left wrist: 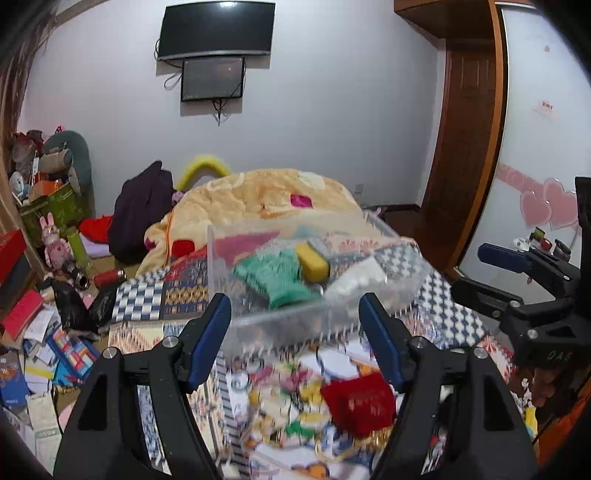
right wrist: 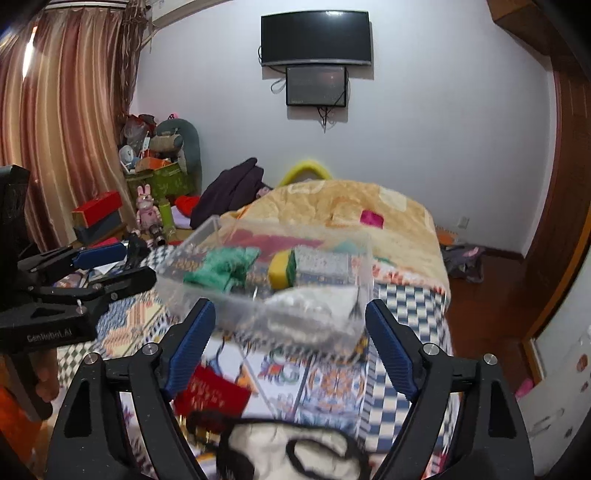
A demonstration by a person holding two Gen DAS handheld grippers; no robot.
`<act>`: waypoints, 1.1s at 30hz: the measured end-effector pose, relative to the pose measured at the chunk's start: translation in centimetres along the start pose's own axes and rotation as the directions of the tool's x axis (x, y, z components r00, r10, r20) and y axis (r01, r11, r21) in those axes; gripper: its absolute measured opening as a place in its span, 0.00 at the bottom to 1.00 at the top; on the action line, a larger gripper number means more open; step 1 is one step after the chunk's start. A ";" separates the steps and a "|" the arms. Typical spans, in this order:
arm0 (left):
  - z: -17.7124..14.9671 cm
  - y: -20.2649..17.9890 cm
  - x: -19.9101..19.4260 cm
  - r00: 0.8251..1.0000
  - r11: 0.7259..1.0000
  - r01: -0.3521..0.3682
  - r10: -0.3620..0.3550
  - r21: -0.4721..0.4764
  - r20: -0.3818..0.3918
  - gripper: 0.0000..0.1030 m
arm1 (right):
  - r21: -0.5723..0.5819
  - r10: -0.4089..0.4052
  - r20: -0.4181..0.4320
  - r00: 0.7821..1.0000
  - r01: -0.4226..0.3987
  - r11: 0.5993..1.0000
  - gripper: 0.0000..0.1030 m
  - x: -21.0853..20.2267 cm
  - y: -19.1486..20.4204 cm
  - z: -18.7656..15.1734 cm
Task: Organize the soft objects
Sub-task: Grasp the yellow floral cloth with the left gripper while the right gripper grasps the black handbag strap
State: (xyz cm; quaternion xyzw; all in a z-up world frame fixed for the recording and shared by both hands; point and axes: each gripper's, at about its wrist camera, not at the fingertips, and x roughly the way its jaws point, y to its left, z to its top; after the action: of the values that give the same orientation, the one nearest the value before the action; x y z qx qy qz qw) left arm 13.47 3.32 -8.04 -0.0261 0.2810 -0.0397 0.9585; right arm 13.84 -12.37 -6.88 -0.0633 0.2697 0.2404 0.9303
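Observation:
A clear plastic bin [left wrist: 266, 325] sits on the patterned bedspread and also shows in the right wrist view [right wrist: 177, 291]. It holds a green knitted glove [left wrist: 280, 273], a yellow sponge [left wrist: 312, 260] and a white soft item [left wrist: 356, 282]. A red pouch [left wrist: 360, 404] lies on the bed in front of the bin; it shows in the right wrist view [right wrist: 210, 393]. A white cloth with black trim [right wrist: 295, 450] lies below my right gripper. My left gripper [left wrist: 295, 314] is open and empty before the bin. My right gripper [right wrist: 290, 321] is open and empty before the bin.
A yellow quilt [left wrist: 258, 199] is heaped behind the bin. A dark garment [left wrist: 142, 214] lies at its left. The floor at left is strewn with books, boxes and toys [left wrist: 55, 332]. A wooden door [left wrist: 465, 140] stands at right. A TV [left wrist: 218, 29] hangs on the wall.

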 end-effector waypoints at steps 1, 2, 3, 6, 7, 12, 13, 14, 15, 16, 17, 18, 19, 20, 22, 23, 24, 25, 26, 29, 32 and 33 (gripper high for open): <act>-0.6 0.2 0.0 1.000 1.000 0.002 -0.002 -0.005 -0.013 0.69 | 0.002 0.000 -0.013 1.000 0.000 1.000 0.80 0.0 -0.1 -0.7; -1.0 0.3 0.0 1.000 1.000 0.002 -0.002 -0.006 -0.023 0.69 | 0.003 -0.003 -0.025 1.000 0.003 1.000 0.80 0.0 -0.1 -1.2; -1.5 0.4 -0.1 0.999 1.000 -0.001 0.001 -0.008 -0.034 0.69 | 0.004 -0.005 -0.037 0.999 0.005 1.000 0.81 0.1 -0.1 -1.7; -3.3 0.9 0.3 0.997 1.000 -0.026 0.025 -0.014 -0.072 0.69 | -0.001 -0.014 -0.083 0.996 0.014 1.000 0.92 0.3 0.0 -3.6; -3.9 1.2 0.4 0.996 0.999 -0.034 0.032 -0.020 -0.086 0.69 | 0.000 -0.025 -0.097 0.995 0.025 1.000 1.00 0.4 0.1 -4.3; -6.8 2.8 1.2 0.987 0.995 -0.062 0.049 -0.078 -0.154 0.69 | 0.021 -0.014 -0.166 0.986 0.018 1.000 1.00 0.9 0.2 -6.5; -7.3 3.0 1.4 0.985 0.994 -0.068 0.053 -0.085 -0.165 0.69 | 0.024 -0.014 -0.184 0.983 0.019 1.000 1.00 1.1 0.3 -7.1; -7.7 3.4 1.6 0.983 0.993 -0.073 0.056 -0.093 -0.174 0.69 | 0.024 -0.018 -0.201 0.979 0.024 0.999 1.00 1.2 0.5 -7.7; -8.1 3.6 1.7 0.982 0.992 -0.077 0.058 -0.100 -0.179 0.66 | 0.026 -0.018 -0.219 0.976 0.024 0.999 1.00 1.5 0.5 -8.2; -8.5 3.9 1.8 0.981 0.991 -0.077 0.055 -0.108 -0.186 0.62 | 0.030 -0.012 -0.229 0.973 0.019 0.999 1.00 1.4 0.5 -8.7; -8.7 3.9 2.0 0.980 0.991 -0.074 0.051 -0.111 -0.194 0.60 | 0.039 -0.004 -0.238 0.971 0.013 0.999 1.00 1.3 0.4 -9.4; -8.9 3.9 2.2 0.978 0.991 -0.070 0.047 -0.112 -0.202 0.55 | 0.048 0.002 -0.244 0.970 0.010 0.999 1.00 1.4 0.4 -9.7; -9.1 3.8 2.5 0.977 0.992 -0.068 0.044 -0.109 -0.209 0.51 | 0.050 0.005 -0.247 0.969 0.008 0.999 1.00 1.5 0.5 -10.0; -9.3 3.7 2.8 0.976 0.992 -0.067 0.043 -0.103 -0.215 0.49 | 0.047 0.004 -0.249 0.969 0.008 0.999 1.00 1.6 0.6 -10.1; -9.5 3.4 3.4 0.974 0.993 -0.070 0.048 -0.092 -0.223 0.43 | 0.028 -0.009 -0.266 0.964 0.017 0.999 0.96 1.8 0.8 -10.5; -9.6 3.2 3.6 0.974 0.993 -0.068 0.046 -0.091 -0.224 0.42 | 0.021 -0.011 -0.272 0.962 0.017 1.000 0.93 2.0 0.8 -10.6; -9.6 3.2 3.8 0.974 0.993 -0.063 0.041 -0.095 -0.224 0.42 | 0.019 -0.002 -0.284 0.959 0.008 1.000 0.82 2.1 0.9 -10.7; -9.6 3.1 4.0 0.974 0.993 -0.056 0.033 -0.100 -0.223 0.41 | 0.021 0.002 -0.293 0.956 0.005 1.000 0.74 2.3 0.9 -10.9; -9.6 3.0 4.1 0.974 0.993 -0.054 0.030 -0.101 -0.223 0.41 | 0.016 -0.011 -0.285 0.958 0.016 1.000 0.72 2.2 0.9 -10.9; -9.6 2.7 4.6 0.974 0.994 -0.046 0.023 -0.097 -0.226 0.33 | 0.009 -0.024 -0.269 0.963 0.027 1.000 0.59 1.9 0.8 -11.0; -9.6 2.4 4.8 0.976 0.995 -0.037 0.016 -0.093 -0.218 0.25 | 0.028 -0.014 -0.258 0.966 0.022 0.999 0.42 1.7 0.4 -10.8; -9.7 2.3 4.9 0.977 0.995 -0.036 0.014 -0.097 -0.213 0.24 | 0.033 -0.012 -0.254 0.967 0.021 0.999 0.36 1.6 0.4 -10.8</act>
State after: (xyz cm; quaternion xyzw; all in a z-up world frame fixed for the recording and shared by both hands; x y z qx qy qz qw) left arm 12.45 4.91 -18.96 -0.0663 0.3837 -0.0161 0.9210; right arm 9.75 -14.07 -16.82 -0.0791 0.3904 0.2179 0.8910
